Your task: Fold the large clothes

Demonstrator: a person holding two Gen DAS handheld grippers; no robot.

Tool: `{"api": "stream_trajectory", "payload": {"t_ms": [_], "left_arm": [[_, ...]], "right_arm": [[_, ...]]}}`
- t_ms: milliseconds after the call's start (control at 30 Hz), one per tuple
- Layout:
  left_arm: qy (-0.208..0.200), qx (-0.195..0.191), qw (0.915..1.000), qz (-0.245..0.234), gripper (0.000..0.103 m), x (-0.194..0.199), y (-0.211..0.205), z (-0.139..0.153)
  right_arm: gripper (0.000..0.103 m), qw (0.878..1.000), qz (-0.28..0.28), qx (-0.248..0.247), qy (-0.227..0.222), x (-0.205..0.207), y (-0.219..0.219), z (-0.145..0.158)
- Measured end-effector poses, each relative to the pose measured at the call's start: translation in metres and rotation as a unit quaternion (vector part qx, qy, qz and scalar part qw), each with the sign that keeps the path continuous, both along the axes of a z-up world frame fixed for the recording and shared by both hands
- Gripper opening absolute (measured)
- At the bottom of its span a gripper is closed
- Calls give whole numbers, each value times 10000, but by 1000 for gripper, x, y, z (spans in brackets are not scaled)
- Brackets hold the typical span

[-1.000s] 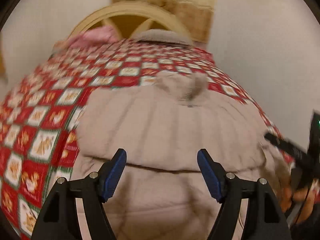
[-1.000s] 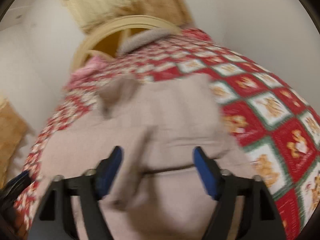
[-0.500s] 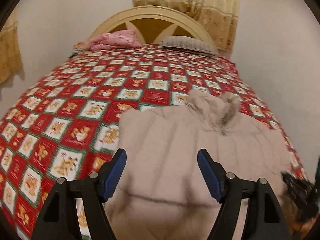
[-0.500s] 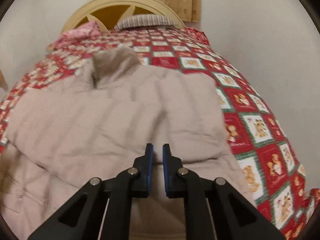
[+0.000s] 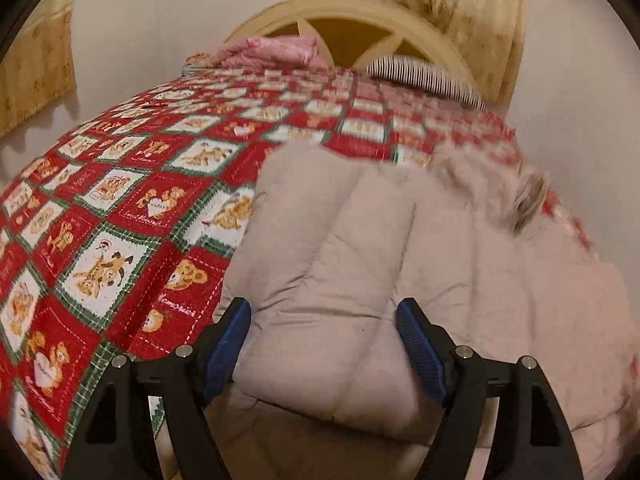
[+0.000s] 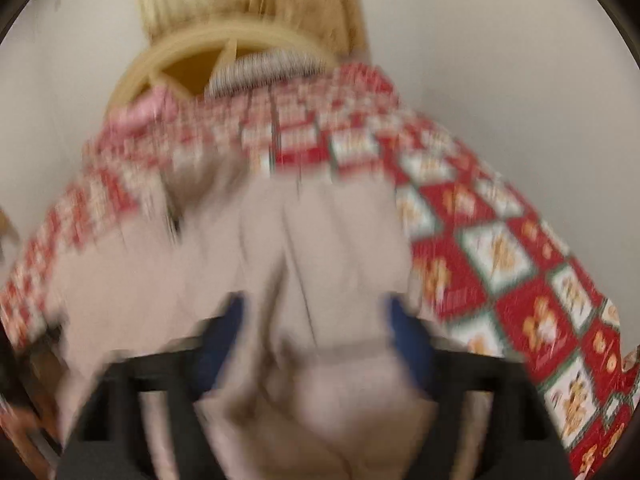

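Puffy beige quilted jacket (image 5: 400,264) lies on the bed's red teddy-bear patchwork quilt (image 5: 120,208), stitched panels soft and bulging. Left claw (image 5: 323,344) spread wide above a folded panel; right claw (image 6: 316,344), blurred, also apart, jacket cloth bunched between its blue pads.

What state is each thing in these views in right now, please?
puffer jacket: folded over itself, lying on the bed.
left gripper: open, jacket fold between its fingers.
right gripper: open, blurred, over the jacket.
bedspread: spread flat.
curtain: drawn.
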State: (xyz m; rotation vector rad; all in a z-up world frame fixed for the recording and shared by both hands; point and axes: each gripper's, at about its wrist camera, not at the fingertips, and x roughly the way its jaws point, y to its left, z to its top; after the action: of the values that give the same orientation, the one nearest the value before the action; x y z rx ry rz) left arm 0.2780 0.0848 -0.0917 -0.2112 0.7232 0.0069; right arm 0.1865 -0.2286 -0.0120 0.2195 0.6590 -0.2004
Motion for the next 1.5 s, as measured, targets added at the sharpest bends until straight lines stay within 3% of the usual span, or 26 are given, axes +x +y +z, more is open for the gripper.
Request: {"api": "stream_trajectory", "payload": {"t_ms": [100, 233, 400, 567, 633, 700, 733, 833, 967, 1100, 1167, 1267, 1400, 1500], "left_arm": [[-441, -299, 9986, 28, 76, -11, 8, 10], [-870, -378, 9955, 77, 76, -18, 11, 22], [-895, -647, 9938, 132, 76, -15, 23, 19], [-567, -836, 9948, 162, 76, -4, 27, 7], [-437, -888, 9950, 154, 76, 0, 28, 2], [-403, -924, 9948, 150, 76, 1, 29, 0], [-404, -928, 9948, 142, 76, 1, 28, 0], [-404, -923, 9948, 126, 76, 0, 28, 0], [-405, -988, 9942, 112, 76, 0, 28, -1], [-415, -1016, 9939, 71, 76, 0, 29, -1], [-420, -1039, 9937, -2, 76, 0, 28, -1], [-379, -971, 9943, -204, 76, 0, 24, 7], [-723, -1007, 9906, -571, 76, -2, 10, 59], [-924, -560, 9909, -803, 88, 19, -19, 100]], "right_arm": [[91, 9992, 229, 134, -306, 35, 11, 38], [91, 9984, 538, 154, 61, 120, 43, 46], [90, 9951, 417, -466, 764, 226, 83, 25], [88, 9825, 139, -1003, 1563, 288, 89, -14], [74, 9766, 166, -1012, 1892, 299, 83, -28], [27, 9683, 179, -1041, 2265, 299, 75, -39], [17, 9678, 179, -988, 2309, 294, 70, -39], [13, 9705, 67, -882, 2245, 273, 56, -32], [10, 9796, -88, -212, 1997, 229, 34, -23], [10, 9825, -327, 321, 1808, 190, 19, -48], [11, 9857, -341, 391, 1602, 182, 19, -69], [11, 9941, -361, 57, 1017, 174, 27, -75], [12, 9955, -359, 39, 874, 175, 29, -74], [12, 9964, -322, 294, 727, 169, 20, -76]]}}
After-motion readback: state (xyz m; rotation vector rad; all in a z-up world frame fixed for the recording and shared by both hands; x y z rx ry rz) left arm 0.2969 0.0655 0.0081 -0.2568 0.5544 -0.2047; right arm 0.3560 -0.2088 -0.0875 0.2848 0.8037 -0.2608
